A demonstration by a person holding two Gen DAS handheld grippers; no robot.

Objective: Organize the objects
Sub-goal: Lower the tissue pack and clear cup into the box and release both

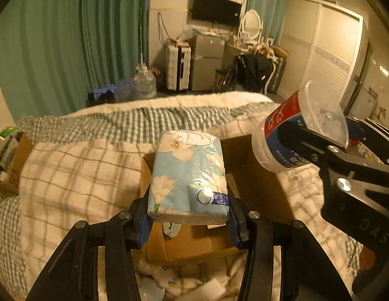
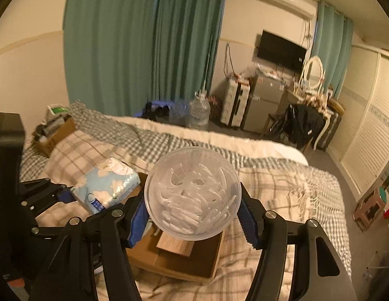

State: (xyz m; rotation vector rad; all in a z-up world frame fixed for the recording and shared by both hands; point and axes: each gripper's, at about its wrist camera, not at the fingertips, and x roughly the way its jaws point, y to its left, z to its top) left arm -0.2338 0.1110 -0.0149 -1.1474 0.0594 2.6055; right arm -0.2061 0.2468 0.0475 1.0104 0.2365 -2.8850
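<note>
Tissue pack (image 1: 187, 175) pinched in left tool (image 1: 188, 217) — right tool (image 2: 192, 213) grips tub (image 2: 193, 193) (floss picks, seemingly) above cardboard box (image 2: 194, 263).

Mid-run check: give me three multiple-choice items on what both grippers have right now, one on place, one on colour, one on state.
1. Where is the tissue pack?
A. Flat on the blanket
B. Held above the open cardboard box
C. On the floor

2. What colour is the pack's wrapper?
A. Light blue with white flowers
B. Red
C. Plain black

3. How is the clear plastic tub held?
A. Loose on the bed
B. Lidded and upright
C. Clamped in the right gripper, tipped on its side

Answers: 1 B, the left gripper holds it with the box beneath; 2 A, the floral print shows in both views; 3 C, its open mouth faces the right wrist camera.
</note>
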